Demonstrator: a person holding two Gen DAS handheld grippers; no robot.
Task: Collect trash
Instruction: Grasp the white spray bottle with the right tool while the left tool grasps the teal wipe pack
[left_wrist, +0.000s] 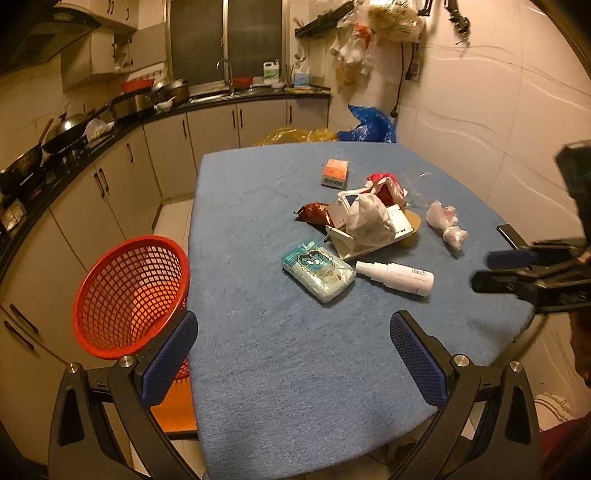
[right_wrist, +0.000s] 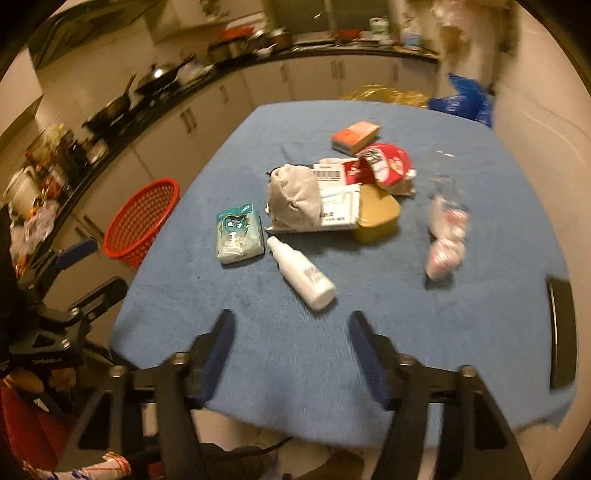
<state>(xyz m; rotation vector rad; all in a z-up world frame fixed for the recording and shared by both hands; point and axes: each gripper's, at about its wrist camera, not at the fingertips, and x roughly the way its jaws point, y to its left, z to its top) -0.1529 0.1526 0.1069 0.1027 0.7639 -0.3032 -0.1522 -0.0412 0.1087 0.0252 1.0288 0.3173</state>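
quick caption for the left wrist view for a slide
Open left gripper over a blue table of trash, red basket beside it.

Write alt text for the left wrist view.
Open left tongs hover over a blue-covered table strewn with trash: a tissue pack, a white spray bottle, a pile of crumpled cartons. A red mesh basket sits off the table's left edge; the right tongs enter from the right.

Table (left_wrist: 258, 369) with a blue cloth, stuff just dumped on it. Straight ahead of the right claw (right_wrist: 291, 332) lies a white spray bottle (right_wrist: 303, 277), tissue pack (right_wrist: 240, 236) beyond to the left, then the trash pile (right_wrist: 332, 192), orange box (right_wrist: 355, 136) farthest back.
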